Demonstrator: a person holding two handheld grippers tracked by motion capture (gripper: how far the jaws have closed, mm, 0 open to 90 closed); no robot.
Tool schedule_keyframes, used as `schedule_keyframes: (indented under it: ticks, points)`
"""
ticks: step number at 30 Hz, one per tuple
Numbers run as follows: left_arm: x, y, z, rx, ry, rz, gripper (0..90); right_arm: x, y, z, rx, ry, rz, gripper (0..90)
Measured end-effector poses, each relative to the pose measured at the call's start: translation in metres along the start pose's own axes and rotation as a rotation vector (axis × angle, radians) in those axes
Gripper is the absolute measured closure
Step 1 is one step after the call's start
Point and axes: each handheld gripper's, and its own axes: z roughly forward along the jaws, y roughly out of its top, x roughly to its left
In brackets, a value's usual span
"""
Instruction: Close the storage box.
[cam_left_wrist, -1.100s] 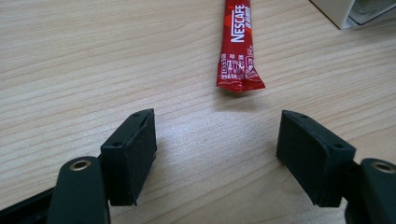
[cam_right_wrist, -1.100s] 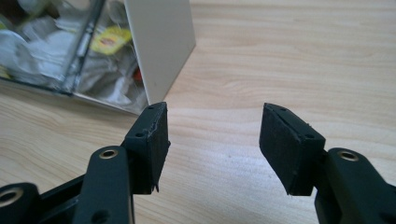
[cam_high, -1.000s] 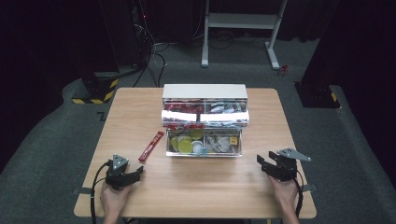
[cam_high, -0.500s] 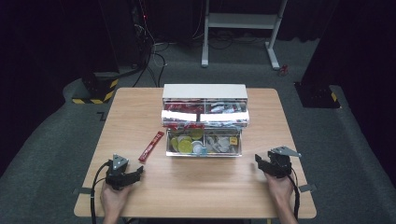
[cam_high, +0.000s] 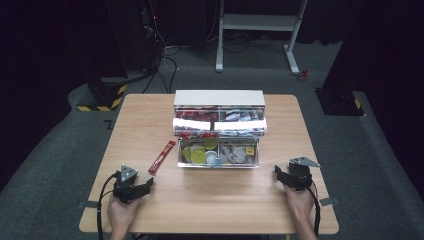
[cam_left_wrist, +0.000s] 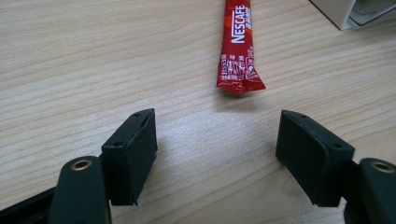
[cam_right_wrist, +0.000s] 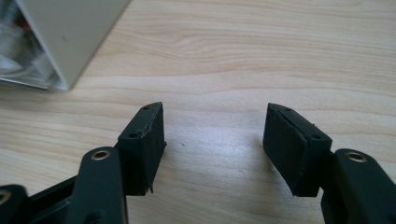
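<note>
Left gripper (cam_left_wrist: 217, 151) resting on table (cam_high: 150, 115), jaws standing apart, holding nothing; red Nescafe stick (cam_left_wrist: 238, 44) lying just ahead, beside organizer. Right gripper (cam_right_wrist: 212, 144) sitting near organizer's corner, jaws spread, gripping nothing. White drawer organizer (cam_high: 218, 97) showing lower drawer (cam_high: 218, 154) pulled out, holding yellow-green discs left, pale packets right; upper compartments carrying red sachets.

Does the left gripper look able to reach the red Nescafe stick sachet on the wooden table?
Probably yes: the left gripper is open, and bare table lies between it and the sachet.
</note>
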Motion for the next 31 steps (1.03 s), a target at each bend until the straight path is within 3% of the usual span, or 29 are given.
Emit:
schedule_keyframes:
  ticks: [4,6,11,31]
  points:
    - [-0.0001,0.0001,0.0001,0.0,0.0,0.001,28.9,-0.0015,0.0,0.0018,0.016,-0.017,-0.002,35.7]
    - [-0.0001,0.0001,0.0001,0.001,-0.001,0.001,28.8,-0.0018,0.0001,0.0024,0.019,-0.03,-0.025,34.9]
    - [-0.0002,0.0,0.0002,0.001,-0.004,0.001,27.9,0.0009,-0.0011,0.0015,0.027,-0.064,0.005,30.2]
    - [-0.0004,0.0,0.0003,0.002,-0.005,-0.001,27.6,0.0025,-0.0023,0.0002,0.028,-0.061,0.002,29.6]
